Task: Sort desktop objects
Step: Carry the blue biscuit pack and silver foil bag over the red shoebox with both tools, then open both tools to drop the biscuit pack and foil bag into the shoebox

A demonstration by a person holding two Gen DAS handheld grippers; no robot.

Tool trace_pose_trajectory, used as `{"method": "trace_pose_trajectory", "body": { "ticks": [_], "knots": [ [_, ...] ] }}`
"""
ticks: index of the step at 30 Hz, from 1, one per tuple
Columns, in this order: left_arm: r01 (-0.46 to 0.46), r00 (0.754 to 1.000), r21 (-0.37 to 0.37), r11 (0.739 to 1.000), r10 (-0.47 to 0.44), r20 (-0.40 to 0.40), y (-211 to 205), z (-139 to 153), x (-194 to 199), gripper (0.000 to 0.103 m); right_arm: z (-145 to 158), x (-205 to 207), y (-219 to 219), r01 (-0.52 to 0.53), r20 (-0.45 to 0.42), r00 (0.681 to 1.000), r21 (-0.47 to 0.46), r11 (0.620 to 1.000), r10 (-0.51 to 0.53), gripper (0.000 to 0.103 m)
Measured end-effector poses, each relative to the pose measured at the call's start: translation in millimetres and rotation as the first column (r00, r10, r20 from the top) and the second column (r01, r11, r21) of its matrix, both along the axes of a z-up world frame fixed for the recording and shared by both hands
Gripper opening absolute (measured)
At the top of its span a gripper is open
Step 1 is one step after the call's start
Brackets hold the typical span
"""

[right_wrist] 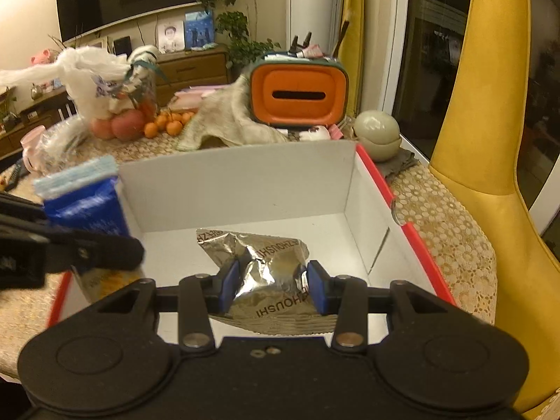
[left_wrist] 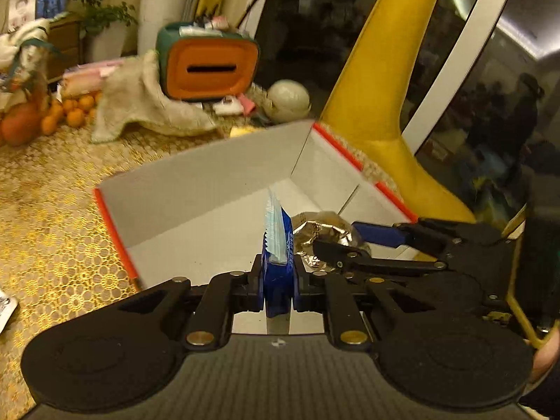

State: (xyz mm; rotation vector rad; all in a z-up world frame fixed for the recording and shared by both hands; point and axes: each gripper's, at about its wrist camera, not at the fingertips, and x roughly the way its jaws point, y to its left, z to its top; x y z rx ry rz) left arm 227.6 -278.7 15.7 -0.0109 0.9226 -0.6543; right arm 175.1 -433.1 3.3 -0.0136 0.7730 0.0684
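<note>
A white box with red edges (left_wrist: 196, 189) (right_wrist: 241, 178) stands open on the table. My left gripper (left_wrist: 278, 276) is shut on a blue packet with a pale blue serrated top (left_wrist: 278, 241), held upright over the box's near side. In the right wrist view that blue packet (right_wrist: 87, 206) shows at the box's left rim. My right gripper (right_wrist: 273, 285) is shut on a crinkled silver foil packet (right_wrist: 259, 262), held over the box's inside. In the left wrist view the foil packet (left_wrist: 318, 227) and the right gripper (left_wrist: 350, 241) sit just right of the blue packet.
A yellow chair (right_wrist: 490, 161) stands right of the table. Behind the box lie an orange-and-green tissue holder (right_wrist: 297, 94), a beige cloth (right_wrist: 217, 119), a round grey-green jar (right_wrist: 376, 133), oranges (right_wrist: 168, 124) and a plastic bag with fruit (right_wrist: 105, 87). A gold lace tablecloth (left_wrist: 52, 227) covers the table.
</note>
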Motion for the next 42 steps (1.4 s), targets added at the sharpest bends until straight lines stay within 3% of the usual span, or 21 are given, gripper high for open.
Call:
{"method": "trace_pose_trajectory", "body": {
  "ticks": [13,18,23,25,27,30,35,42],
  "knots": [
    [0.046,0.99,0.085,0.995,-0.034,-0.14,-28,-54,39,0.013,-31,23,-11,0.0,-0.093,0.996,-0.055,0.999,-0.005,0.041],
    [0.031,0.983,0.127,0.991,-0.008,-0.182,-27,-64,46,0.014,-36,27,-11,0.003,-0.11,0.994,-0.063,0.998,-0.009,0.041],
    [0.033,0.978,0.119,0.992,-0.007,-0.208,-24,-67,46,0.017,-39,27,-15,0.013,-0.126,0.992,-0.065,0.998,-0.021,0.043],
    [0.029,0.98,0.114,0.993,-0.006,-0.201,-22,-64,44,0.024,-38,26,-16,0.015,-0.127,0.992,-0.059,0.998,-0.022,0.043],
    [0.028,0.982,0.107,0.994,-0.007,-0.188,-20,-60,42,0.042,-36,25,-17,0.013,-0.125,0.992,-0.051,0.999,-0.019,0.044],
    [0.038,0.985,0.078,0.996,-0.024,-0.171,-20,-52,38,0.057,-31,21,-18,0.021,-0.112,0.993,-0.051,0.998,-0.027,0.045],
    [0.038,0.991,0.064,0.997,-0.029,-0.134,-14,-36,26,0.071,-19,14,-16,0.013,-0.091,0.996,-0.048,0.999,-0.018,0.052],
    [0.002,0.996,0.02,1.0,-0.001,-0.087,13,-10,12,0.071,-2,0,-9,-0.005,-0.063,0.998,-0.042,0.999,0.002,0.053]
  ]
}}
